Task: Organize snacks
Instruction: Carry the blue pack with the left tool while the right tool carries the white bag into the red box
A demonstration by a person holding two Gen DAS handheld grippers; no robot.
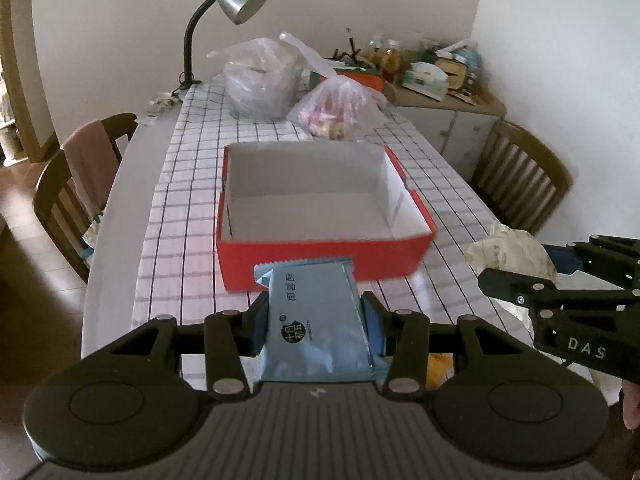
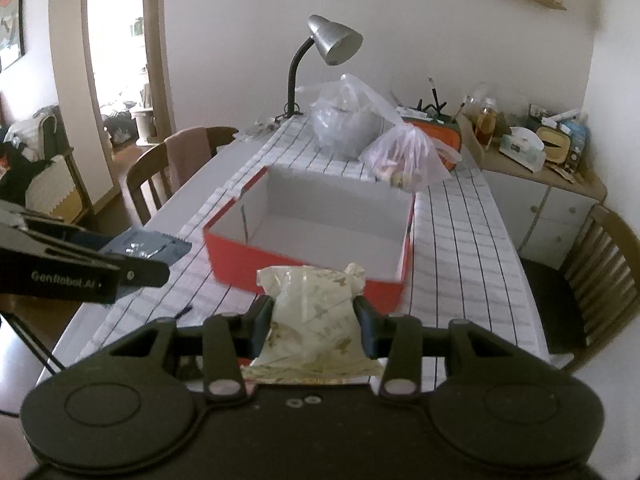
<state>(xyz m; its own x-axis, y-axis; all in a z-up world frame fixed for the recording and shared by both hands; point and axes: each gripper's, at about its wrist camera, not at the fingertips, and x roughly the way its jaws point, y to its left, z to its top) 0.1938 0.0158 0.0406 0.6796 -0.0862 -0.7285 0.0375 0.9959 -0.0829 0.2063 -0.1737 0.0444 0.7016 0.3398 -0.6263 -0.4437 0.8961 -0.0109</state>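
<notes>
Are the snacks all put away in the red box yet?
Not yet. The red box looks empty inside, so nothing is put away. Both snacks are in hand: the left gripper holds a blue packet, the right gripper a cream packet, both short of the box. Still left: dropping them in.

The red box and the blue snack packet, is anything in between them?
Nothing: in the left wrist view only bare checked tablecloth shows between the blue snack packet, held in the left gripper, and the empty red box.
</notes>
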